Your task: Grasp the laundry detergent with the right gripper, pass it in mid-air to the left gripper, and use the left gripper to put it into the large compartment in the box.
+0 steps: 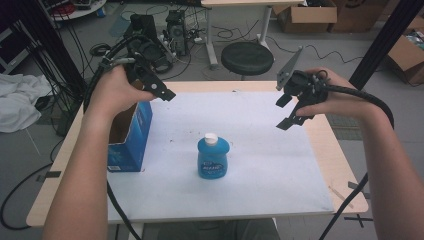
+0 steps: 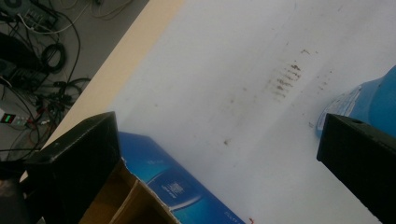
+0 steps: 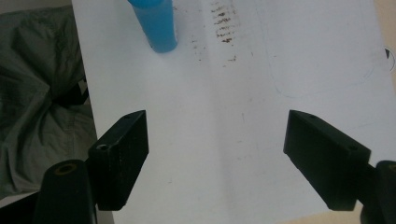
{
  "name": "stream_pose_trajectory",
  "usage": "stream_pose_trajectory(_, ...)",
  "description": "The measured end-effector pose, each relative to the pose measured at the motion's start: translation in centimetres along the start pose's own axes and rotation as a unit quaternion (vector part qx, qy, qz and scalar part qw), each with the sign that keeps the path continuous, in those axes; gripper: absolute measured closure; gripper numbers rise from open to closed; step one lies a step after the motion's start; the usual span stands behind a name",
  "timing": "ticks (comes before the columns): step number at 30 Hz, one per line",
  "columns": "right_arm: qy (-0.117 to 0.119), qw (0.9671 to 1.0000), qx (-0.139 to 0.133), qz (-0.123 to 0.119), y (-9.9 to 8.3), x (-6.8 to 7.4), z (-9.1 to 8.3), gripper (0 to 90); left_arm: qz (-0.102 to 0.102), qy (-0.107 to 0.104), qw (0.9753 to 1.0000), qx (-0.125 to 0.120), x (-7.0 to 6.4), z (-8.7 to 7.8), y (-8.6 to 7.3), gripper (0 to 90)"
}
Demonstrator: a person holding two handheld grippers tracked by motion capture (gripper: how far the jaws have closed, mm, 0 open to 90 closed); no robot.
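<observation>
Bottle (image 1: 213,157), blue plastic w/ white cap, upright near centre of white sheet (image 1: 260,150) on counter (image 1: 345,170); nothing touching it. Box (image 1: 129,135), blue cardboard, top flaps open, brown inside, stands at sheet's left edge, well apart from bottle. Left tool (image 1: 162,92) held in person's left hand (image 1: 117,87), above box's far end, off the surface; jaws wide apart, nothing between them. In left gripper view, box below, bottle at right edge. Right tool (image 1: 286,111) in right hand (image 1: 330,92), raised over sheet's right rear, well apart from bottle; jaws wide apart, empty. Sheet has brown smudges (image 3: 222,21) beside bottle base.
</observation>
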State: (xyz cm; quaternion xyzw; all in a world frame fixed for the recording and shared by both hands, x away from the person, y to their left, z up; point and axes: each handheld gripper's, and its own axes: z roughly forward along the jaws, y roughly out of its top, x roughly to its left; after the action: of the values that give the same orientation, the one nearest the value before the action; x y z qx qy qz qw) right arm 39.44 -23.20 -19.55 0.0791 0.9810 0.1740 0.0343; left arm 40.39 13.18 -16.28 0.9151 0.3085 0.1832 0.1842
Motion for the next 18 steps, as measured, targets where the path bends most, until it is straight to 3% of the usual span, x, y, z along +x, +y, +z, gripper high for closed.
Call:
stream_pose_trajectory(12,0.018,0.9985,-0.051,-0.006,-0.5,0.1,1.7,20.3,0.007,-0.002,0.9999,0.007,-0.5,0.1,0.0,1.0)
stream_pose_trajectory(18,0.027,0.9951,-0.094,-0.016,-0.5,0.3,2.4,19.2,0.008,-0.005,0.9999,0.007,-0.6,0.1,0.1,1.5)
